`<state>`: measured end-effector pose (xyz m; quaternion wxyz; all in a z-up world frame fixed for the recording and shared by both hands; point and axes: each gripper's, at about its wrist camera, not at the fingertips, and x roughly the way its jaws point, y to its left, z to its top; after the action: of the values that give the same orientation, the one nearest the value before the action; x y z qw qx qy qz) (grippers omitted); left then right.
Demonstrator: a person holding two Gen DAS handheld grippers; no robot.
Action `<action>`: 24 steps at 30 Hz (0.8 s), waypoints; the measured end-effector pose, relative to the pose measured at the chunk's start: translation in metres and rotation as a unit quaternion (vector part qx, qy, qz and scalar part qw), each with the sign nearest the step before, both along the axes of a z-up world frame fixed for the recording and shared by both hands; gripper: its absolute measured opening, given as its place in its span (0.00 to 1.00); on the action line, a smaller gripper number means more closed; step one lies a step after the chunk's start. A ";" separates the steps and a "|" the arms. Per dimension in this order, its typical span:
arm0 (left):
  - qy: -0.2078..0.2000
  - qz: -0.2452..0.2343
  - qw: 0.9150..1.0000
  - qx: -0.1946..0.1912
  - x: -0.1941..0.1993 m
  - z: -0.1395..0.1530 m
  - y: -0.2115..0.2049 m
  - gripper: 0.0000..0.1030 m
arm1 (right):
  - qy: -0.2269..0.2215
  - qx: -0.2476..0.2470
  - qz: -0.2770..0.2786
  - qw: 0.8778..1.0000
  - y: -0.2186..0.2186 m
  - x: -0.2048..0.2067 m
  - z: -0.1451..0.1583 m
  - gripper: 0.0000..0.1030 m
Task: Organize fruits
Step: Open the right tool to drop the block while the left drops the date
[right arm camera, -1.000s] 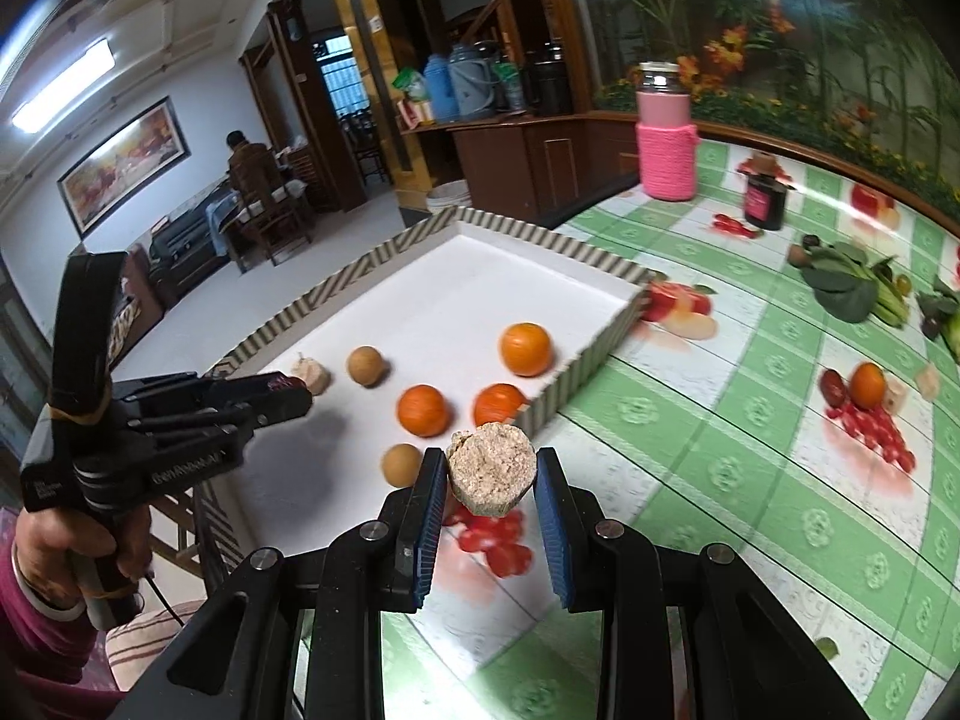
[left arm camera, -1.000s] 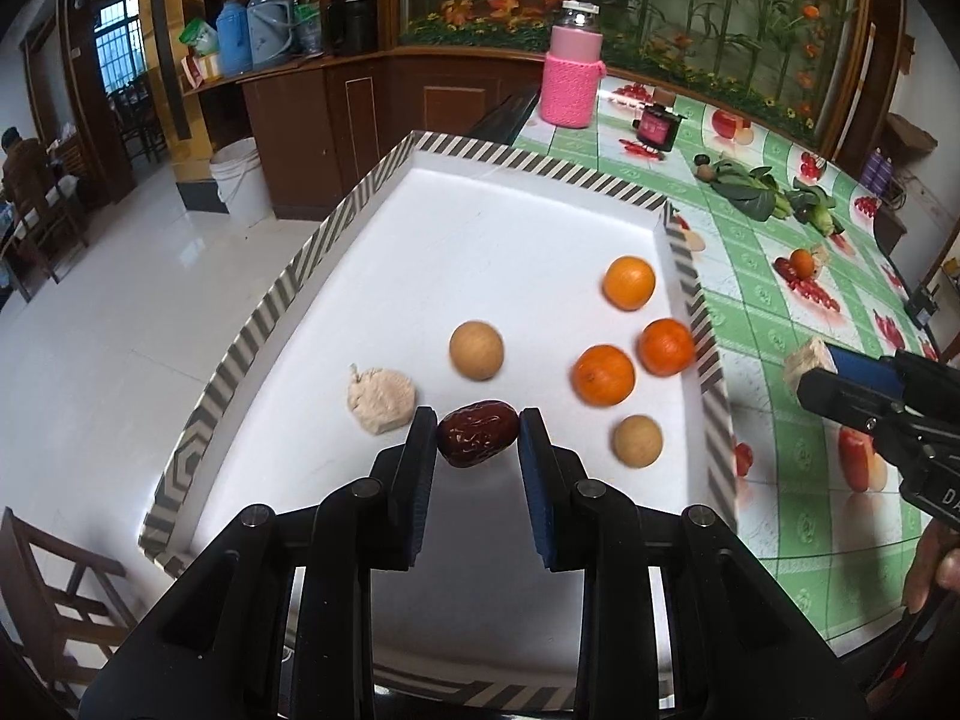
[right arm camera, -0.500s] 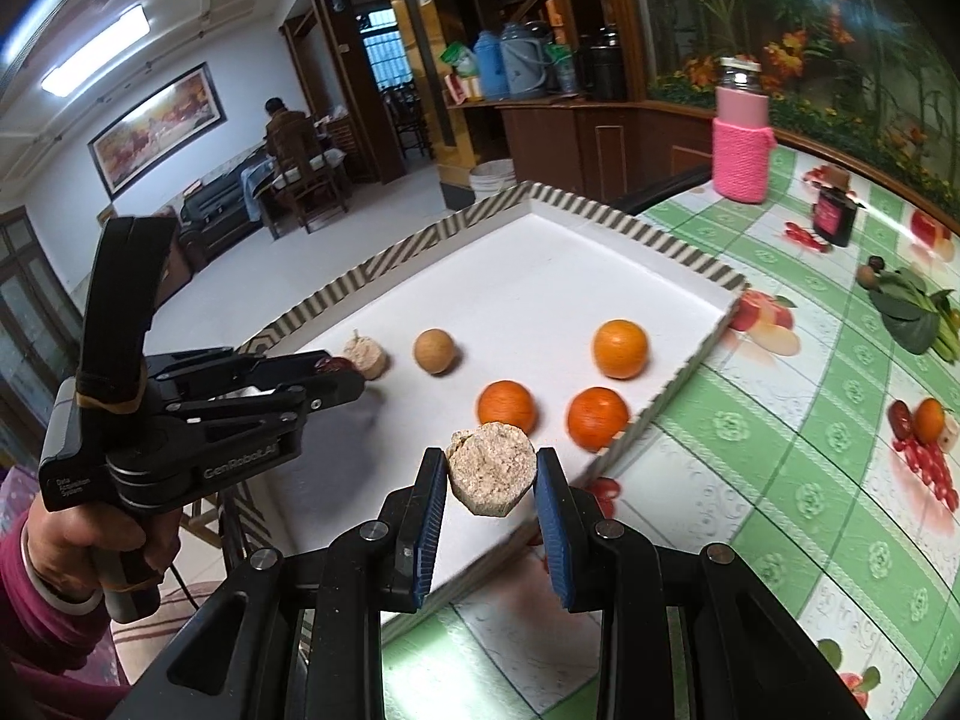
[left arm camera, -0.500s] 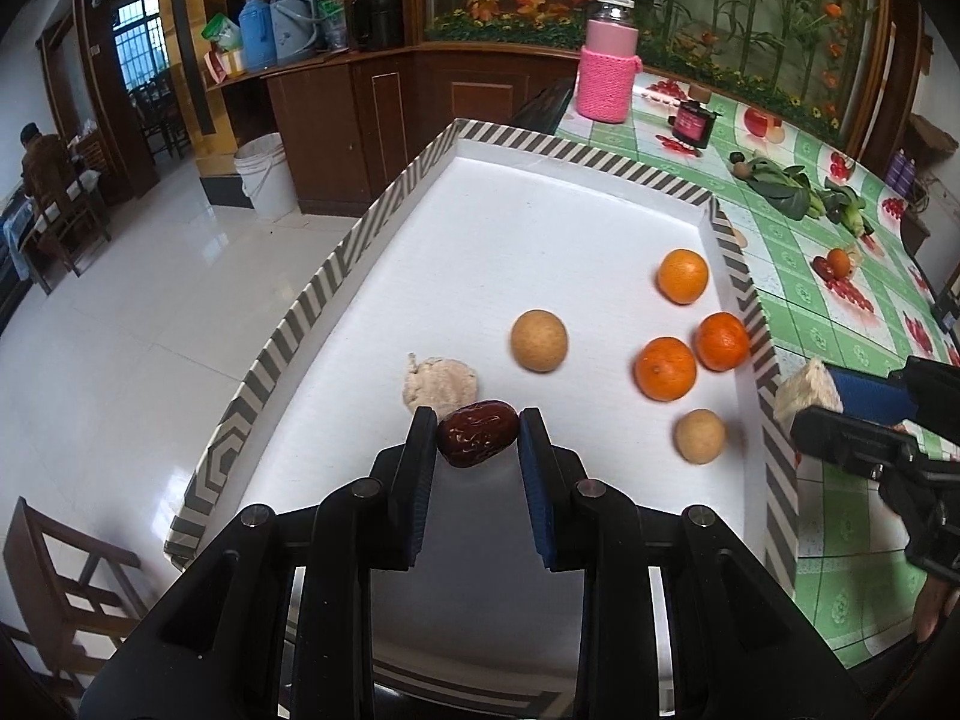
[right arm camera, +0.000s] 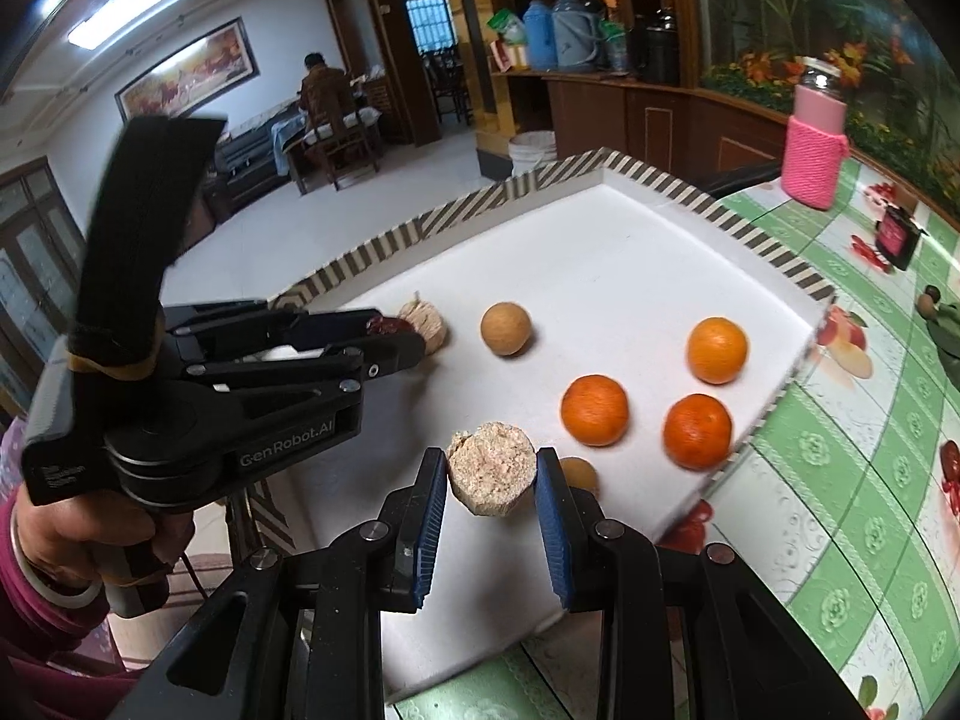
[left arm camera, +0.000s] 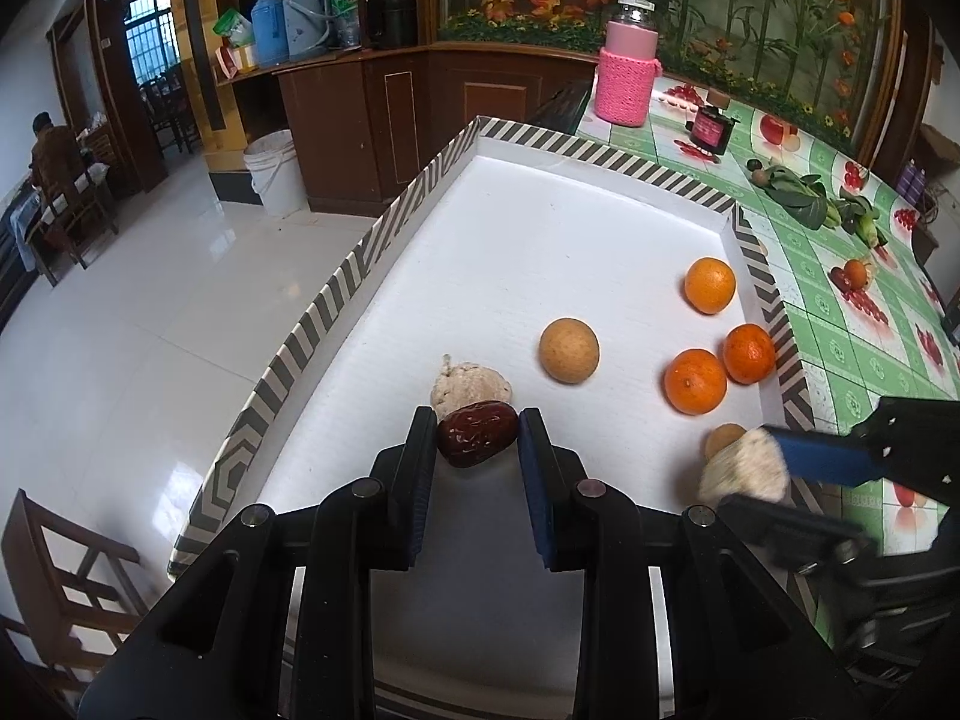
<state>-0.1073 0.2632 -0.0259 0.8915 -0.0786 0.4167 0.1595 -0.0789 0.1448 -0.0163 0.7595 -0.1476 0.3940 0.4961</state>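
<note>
My left gripper [left arm camera: 477,435] is shut on a dark red date [left arm camera: 476,433], held just above the white tray [left arm camera: 540,228] next to a beige rough lump [left arm camera: 469,383]. My right gripper [right arm camera: 491,476] is shut on a second beige rough lump [right arm camera: 492,476], held over the tray's near right part. It also shows in the left wrist view [left arm camera: 744,471]. On the tray lie three oranges [left arm camera: 695,381] [left arm camera: 748,353] [left arm camera: 710,285] and a tan round fruit [left arm camera: 568,350]. Another tan fruit [left arm camera: 723,438] is partly hidden behind the right gripper.
The tray has a striped rim [left arm camera: 336,300] and sits on a green fruit-print tablecloth [left arm camera: 852,312]. A pink-sleeved jar [left arm camera: 627,75], a small dark jar [left arm camera: 711,126] and leafy greens [left arm camera: 804,192] stand at the back. Left of the tray the table ends above the floor.
My right gripper has moved left with its lump from over the tablecloth to over the tray. My left gripper has shifted a little toward the beige lump, still holding the date.
</note>
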 end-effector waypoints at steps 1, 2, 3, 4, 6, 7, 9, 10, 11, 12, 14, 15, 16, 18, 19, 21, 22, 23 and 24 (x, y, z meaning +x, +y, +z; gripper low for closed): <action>-0.001 0.001 1.000 -0.001 0.000 0.000 0.001 0.26 | 0.000 -0.003 0.001 1.000 0.002 -0.001 -0.002 0.28; -0.001 0.001 1.000 -0.002 0.000 0.000 0.001 0.26 | 0.000 -0.007 0.004 1.000 0.005 -0.001 -0.004 0.28; -0.002 0.001 1.000 -0.003 0.000 0.000 0.002 0.26 | 0.000 -0.009 0.006 1.000 0.006 0.000 -0.005 0.28; -0.002 0.001 1.000 -0.003 0.000 0.000 0.002 0.26 | 0.001 -0.012 0.008 1.000 0.009 0.000 -0.007 0.28; -0.002 0.002 1.000 -0.003 0.000 0.000 0.003 0.26 | -0.001 -0.018 0.008 1.000 0.012 0.001 -0.010 0.28; -0.003 0.004 1.000 -0.001 -0.001 0.000 0.003 0.26 | -0.001 -0.020 0.008 1.000 0.013 0.002 -0.012 0.28; -0.004 0.007 1.000 0.003 -0.001 0.000 0.003 0.26 | -0.001 -0.026 0.006 1.000 0.017 0.005 -0.015 0.28; -0.003 0.008 1.000 0.004 -0.001 -0.001 0.003 0.26 | -0.001 -0.031 0.006 1.000 0.018 0.006 -0.017 0.28; -0.002 0.008 1.000 0.003 0.000 -0.001 0.003 0.26 | -0.004 -0.032 0.006 0.999 0.018 0.006 -0.019 0.28; -0.001 0.008 1.000 0.003 0.000 -0.001 0.004 0.26 | -0.008 -0.029 0.006 1.000 0.017 0.006 -0.018 0.28; 0.000 0.012 1.000 0.010 -0.001 -0.002 0.003 0.27 | -0.003 -0.027 0.005 1.000 0.016 0.007 -0.018 0.28; 0.001 0.013 1.000 0.011 -0.001 -0.002 0.003 0.27 | -0.001 -0.026 0.004 1.000 0.015 0.008 -0.017 0.28; 0.001 0.014 1.000 0.009 -0.001 -0.002 0.004 0.29 | 0.001 -0.024 0.002 1.000 0.012 0.009 -0.017 0.28; 0.002 0.015 1.000 0.008 -0.001 -0.002 0.004 0.39 | 0.004 -0.017 0.000 1.000 0.008 0.008 -0.013 0.28; 0.000 0.016 1.000 0.009 -0.001 -0.001 0.004 0.49 | 0.007 -0.010 0.000 1.000 0.005 0.008 -0.010 0.28; -0.006 0.019 1.000 0.007 -0.003 0.001 0.005 0.56 | 0.009 0.007 -0.002 1.000 -0.003 0.008 -0.003 0.28; -0.008 0.020 1.000 0.006 -0.003 0.003 0.004 0.56 | 0.008 0.011 -0.005 1.000 -0.006 0.007 0.000 0.28; -0.010 0.020 1.000 0.006 -0.003 0.004 0.003 0.56 | 0.003 0.017 -0.009 1.000 -0.011 0.007 0.004 0.28; -0.012 0.021 1.000 0.006 -0.003 0.006 0.002 0.56 | 0.001 0.021 -0.013 1.000 -0.015 0.006 0.007 0.28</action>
<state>-0.1100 0.2654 -0.0195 0.8936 -0.0836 0.4030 0.1794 -0.0726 0.1299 -0.0091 0.7684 -0.1263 0.3859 0.4947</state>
